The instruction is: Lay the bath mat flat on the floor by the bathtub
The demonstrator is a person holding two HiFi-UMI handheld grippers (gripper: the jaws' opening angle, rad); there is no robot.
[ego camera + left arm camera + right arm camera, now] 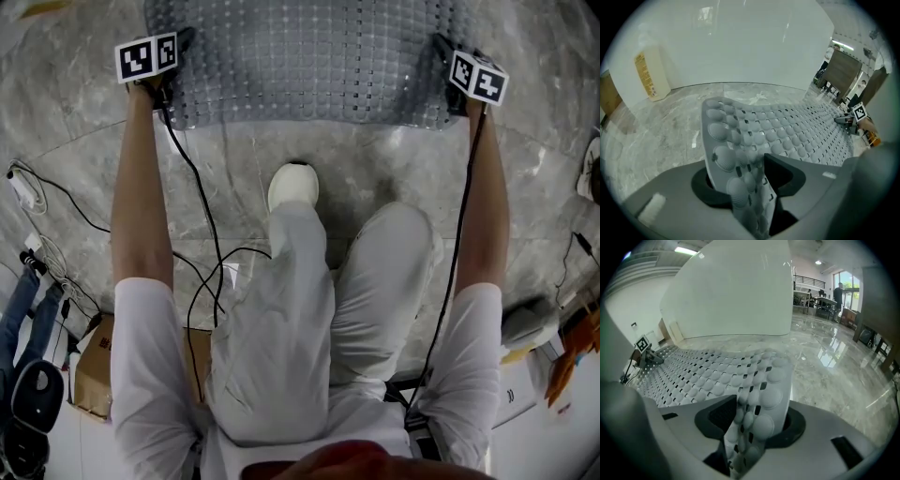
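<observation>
A grey rubber bath mat [309, 56] with round bumps and small holes is spread over the marble floor at the top of the head view. My left gripper [167, 89] is shut on its near left corner, and my right gripper [457, 98] is shut on its near right corner. In the left gripper view the mat [787, 131] rises from the jaws and stretches away to the right. In the right gripper view the mat [708, 371] runs off to the left. The white bathtub wall [740, 42] [731, 291] stands just beyond the mat's far edge.
A pale bottle [650, 70] stands on the floor against the tub at left. My knee and white shoe [293, 186] are on the floor just behind the mat. Cables [56, 197], a cardboard box [94, 370] and tools lie at the left and right edges.
</observation>
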